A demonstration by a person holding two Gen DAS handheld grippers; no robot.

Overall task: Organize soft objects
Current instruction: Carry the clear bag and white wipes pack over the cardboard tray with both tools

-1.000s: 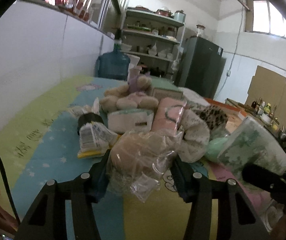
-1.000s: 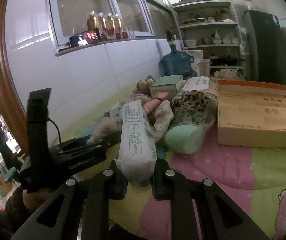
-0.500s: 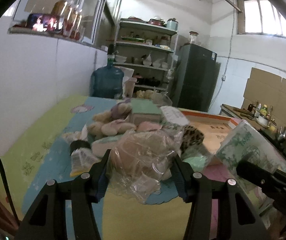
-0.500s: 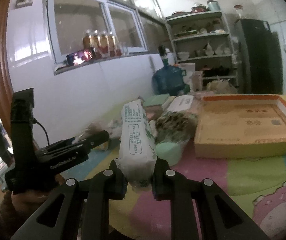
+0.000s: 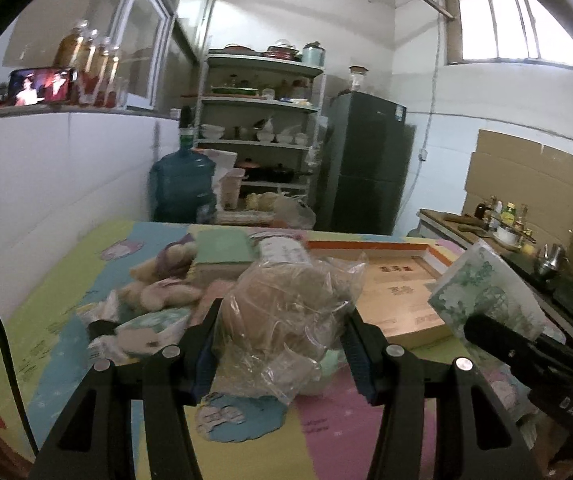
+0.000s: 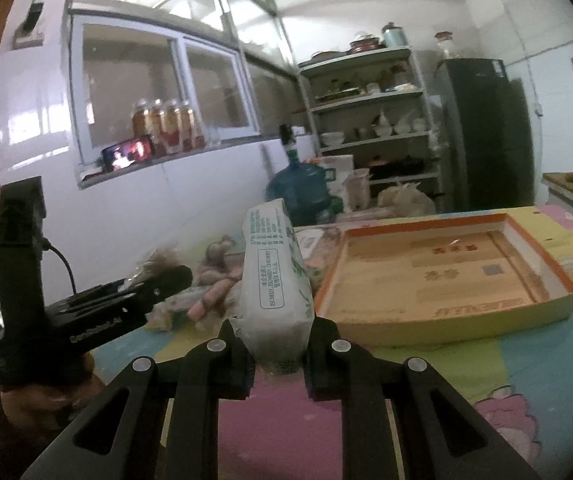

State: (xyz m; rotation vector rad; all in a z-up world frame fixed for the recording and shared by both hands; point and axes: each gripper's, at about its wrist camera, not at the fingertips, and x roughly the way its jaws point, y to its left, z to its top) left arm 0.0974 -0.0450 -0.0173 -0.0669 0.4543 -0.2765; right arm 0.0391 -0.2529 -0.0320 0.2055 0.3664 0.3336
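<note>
Left gripper (image 5: 280, 344) jaws clamped on crinkly clear bag (image 5: 286, 320), right gripper (image 6: 277, 354) jaws squeezing plump tissue pack (image 6: 276, 280)

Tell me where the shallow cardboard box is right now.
In the right wrist view the shallow cardboard box lies open on the colourful mat, right of centre, just beyond the tissue pack held in the right gripper.

A lived-in home kitchen: open shelving (image 5: 260, 132) stacked with bowls, pots and lidded containers stands beside a dark refrigerator (image 5: 368, 162), with a blue water jug (image 5: 182, 186) on the floor. A counter (image 5: 486, 232) holds condiment bottles and a kettle; jars (image 6: 164, 126) line the window sill.
</note>
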